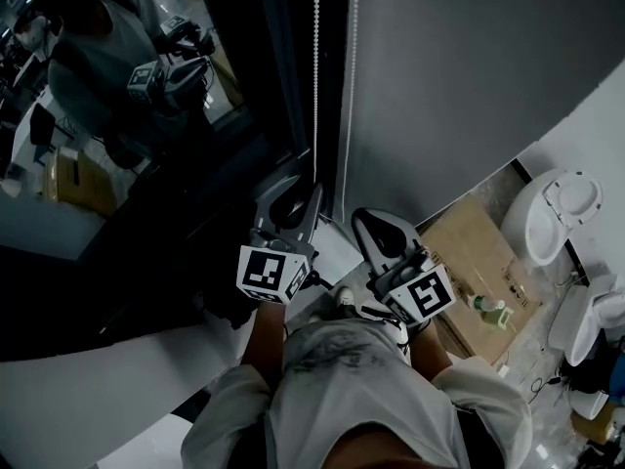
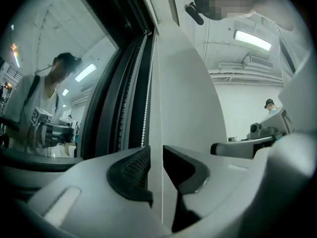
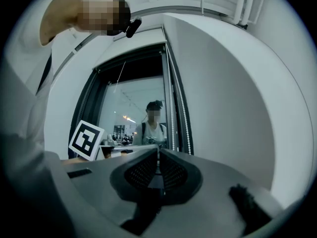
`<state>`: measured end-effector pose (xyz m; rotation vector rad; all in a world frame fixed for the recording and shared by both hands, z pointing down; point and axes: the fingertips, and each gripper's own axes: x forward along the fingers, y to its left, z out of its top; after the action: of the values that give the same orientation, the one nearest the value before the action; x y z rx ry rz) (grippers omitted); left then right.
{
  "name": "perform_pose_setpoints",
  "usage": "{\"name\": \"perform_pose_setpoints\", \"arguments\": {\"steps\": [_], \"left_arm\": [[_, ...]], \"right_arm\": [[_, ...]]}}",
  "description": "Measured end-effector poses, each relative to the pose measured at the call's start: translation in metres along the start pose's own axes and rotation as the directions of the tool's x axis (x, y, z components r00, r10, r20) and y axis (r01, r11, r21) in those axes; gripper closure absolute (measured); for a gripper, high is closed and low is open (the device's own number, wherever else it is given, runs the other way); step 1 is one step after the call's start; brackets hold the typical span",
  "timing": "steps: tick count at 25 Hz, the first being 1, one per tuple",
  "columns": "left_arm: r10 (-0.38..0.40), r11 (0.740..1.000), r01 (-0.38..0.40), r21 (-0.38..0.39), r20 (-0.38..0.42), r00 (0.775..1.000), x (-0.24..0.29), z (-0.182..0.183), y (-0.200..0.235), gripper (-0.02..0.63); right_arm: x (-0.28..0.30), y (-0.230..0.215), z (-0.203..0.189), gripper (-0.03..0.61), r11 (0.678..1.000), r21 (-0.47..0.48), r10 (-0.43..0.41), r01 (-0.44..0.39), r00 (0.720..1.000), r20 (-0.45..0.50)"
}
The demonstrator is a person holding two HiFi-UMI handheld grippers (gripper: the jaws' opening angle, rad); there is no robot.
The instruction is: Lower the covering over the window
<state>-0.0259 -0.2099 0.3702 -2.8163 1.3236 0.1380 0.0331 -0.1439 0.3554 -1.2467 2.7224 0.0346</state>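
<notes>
Looking down in the head view, both grippers sit around 6 o'clock, right up against the window frame (image 1: 293, 76). The dark window glass (image 1: 195, 179) takes up 9 to 11 o'clock and a plain grey wall (image 1: 459, 86) runs from 12 to 3. The bead chain (image 1: 315, 66) drops in from 12 o'clock along the frame, with a second strand just to its right. The left gripper (image 2: 156, 168) has its jaws a little apart. One pale strand runs straight down through the gap, and neither pad is pressing on it. The other, beaded strand hangs at about 11 o'clock from the jaws and disappears behind the left one. The right gripper (image 3: 158, 170) is just to the right of the left one, with its jaws pressed together. There's a thin pale line in the seam, but I honestly can't tell if that's chain being pinched. Both strands show at roughly 1 o'clock above its jaws. As for the covering itself, the right gripper view has a dark band (image 3: 133, 66) across the top of the window opening at 12 o'clock. I can't tell if that's it. The glass below it is bare and reflects the person.
</notes>
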Motion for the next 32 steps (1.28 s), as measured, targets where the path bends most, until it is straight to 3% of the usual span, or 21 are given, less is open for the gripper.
{"name": "perform_pose_setpoints", "arguments": {"steps": [6, 20, 21, 24, 32], "left_arm": [[0.032, 0.999, -0.032, 0.016, 0.005, 0.999, 0.031, 0.001, 0.015, 0.488], [0.051, 0.998, -0.051, 0.022, -0.011, 0.999, 0.076, -0.002, 0.021, 0.480], [0.052, 0.998, -0.052, 0.020, -0.008, 0.999, 0.076, -0.002, 0.021, 0.491], [0.055, 0.998, -0.055, 0.014, 0.005, 0.998, 0.074, 0.000, 0.021, 0.613], [-0.001, 1.000, 0.001, -0.011, 0.001, 1.000, 0.069, 0.000, 0.010, 0.597]], "right_arm": [[0.003, -0.004, -0.009, 0.560, 0.999, -0.035, 0.028, -0.030, 0.999, -0.043], [0.000, -0.023, -0.013, 0.560, 1.000, -0.027, 0.004, -0.006, 0.999, -0.051], [-0.001, -0.024, -0.014, 0.560, 1.000, -0.027, 0.002, -0.003, 0.999, -0.052], [-0.002, -0.025, -0.014, 0.560, 1.000, -0.028, -0.003, 0.002, 0.999, -0.052], [-0.004, -0.025, -0.014, 0.560, 1.000, -0.025, -0.002, 0.001, 0.999, -0.052]]}}
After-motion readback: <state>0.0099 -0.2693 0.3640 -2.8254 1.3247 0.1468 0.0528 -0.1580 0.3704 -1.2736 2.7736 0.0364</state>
